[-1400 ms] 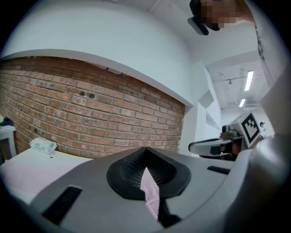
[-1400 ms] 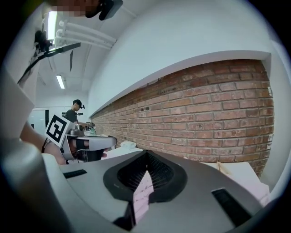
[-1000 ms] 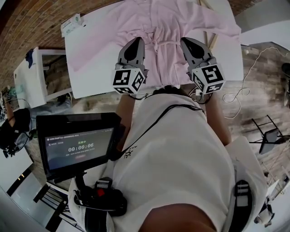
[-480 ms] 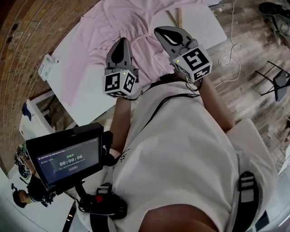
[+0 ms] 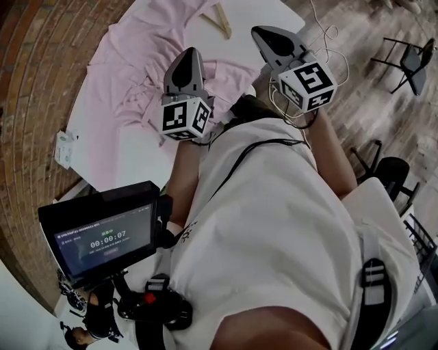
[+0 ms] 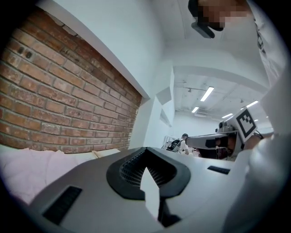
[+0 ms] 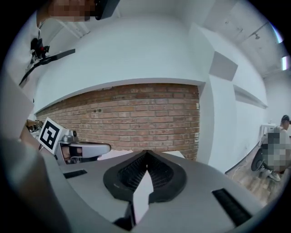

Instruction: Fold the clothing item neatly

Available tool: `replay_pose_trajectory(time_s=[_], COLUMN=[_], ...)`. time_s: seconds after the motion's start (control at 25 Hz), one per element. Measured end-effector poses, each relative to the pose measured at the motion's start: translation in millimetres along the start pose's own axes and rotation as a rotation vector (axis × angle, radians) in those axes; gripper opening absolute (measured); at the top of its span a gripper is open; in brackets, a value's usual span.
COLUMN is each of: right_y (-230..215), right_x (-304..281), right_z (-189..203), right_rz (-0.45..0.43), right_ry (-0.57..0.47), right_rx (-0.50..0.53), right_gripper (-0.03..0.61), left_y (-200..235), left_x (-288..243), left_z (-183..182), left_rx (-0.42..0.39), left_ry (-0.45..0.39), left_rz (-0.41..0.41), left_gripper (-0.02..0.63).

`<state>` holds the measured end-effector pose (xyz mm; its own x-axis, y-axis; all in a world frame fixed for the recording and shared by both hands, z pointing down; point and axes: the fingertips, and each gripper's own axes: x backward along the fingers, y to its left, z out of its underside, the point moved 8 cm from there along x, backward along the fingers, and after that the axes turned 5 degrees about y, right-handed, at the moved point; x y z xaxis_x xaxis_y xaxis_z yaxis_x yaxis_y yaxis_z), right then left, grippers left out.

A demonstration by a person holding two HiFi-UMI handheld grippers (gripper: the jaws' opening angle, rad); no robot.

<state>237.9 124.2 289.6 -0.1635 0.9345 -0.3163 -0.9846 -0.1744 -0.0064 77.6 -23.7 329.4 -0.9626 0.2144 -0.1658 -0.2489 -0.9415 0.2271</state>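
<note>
A pink garment (image 5: 137, 68) lies spread and rumpled on the white table (image 5: 130, 157), at the upper left of the head view. My left gripper (image 5: 189, 55) is held level over the garment's near edge, its jaws shut and empty. My right gripper (image 5: 263, 33) hangs near the table's right corner, partly over the wooden floor, also shut with nothing in it. In the left gripper view the shut gripper (image 6: 145, 151) points past a strip of the pink garment (image 6: 27, 168) toward a brick wall. The right gripper view shows its shut gripper (image 7: 146, 154) and the left gripper (image 7: 86, 149) beside it.
A wooden hanger (image 5: 219, 20) lies on the table beyond the garment. A small packet (image 5: 65, 147) sits near the table's left edge. A white cable (image 5: 321, 34) trails on the floor, and a black chair (image 5: 410, 58) stands at the right. A screen (image 5: 102, 232) is mounted at my left hip.
The table and garment have swung from the top middle to the upper left of the head view. Both grippers have swept right with my body, staying shut; the right one has left the garment.
</note>
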Motion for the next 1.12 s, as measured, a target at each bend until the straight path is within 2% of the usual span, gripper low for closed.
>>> replay_pose_trajectory(time_s=[0.2,0.48,0.76,1.0,1.12], right_y=[-20.9,-57.0,-141.0,-230.2,-266.2], right_x=[3.9,-35.4,-104.3,-150.5,-173.5], right_z=[1.4,9.0,13.6,21.1,37.4], right_rz=[0.0,-0.117,-0.236,-0.241,-0.252], right_ry=[-0.009,0.016,0.061,0.129,0.161], right_rx=[-0.013,0.001,0.025,0.063,0.059], right_gripper=[0.002,0.001,0.002,0.002,0.002], left_y=[-11.9,-13.5,-6.0,-14.3,-18.5], left_x=[-20.8,-58.2,-120.1,-193.5,-226.8], left_z=[-1.6,-0.4,3.4,-0.9,6.1], left_rx=[-0.016,-0.014,0.024,0.058,0.067], left_ry=[0.003,0.014,0.032,0.049,0.059], left_rz=[0.0,-0.081,-0.231,-0.266,-0.269], left_gripper=[-0.008,-0.008,-0.008,-0.008,-0.008])
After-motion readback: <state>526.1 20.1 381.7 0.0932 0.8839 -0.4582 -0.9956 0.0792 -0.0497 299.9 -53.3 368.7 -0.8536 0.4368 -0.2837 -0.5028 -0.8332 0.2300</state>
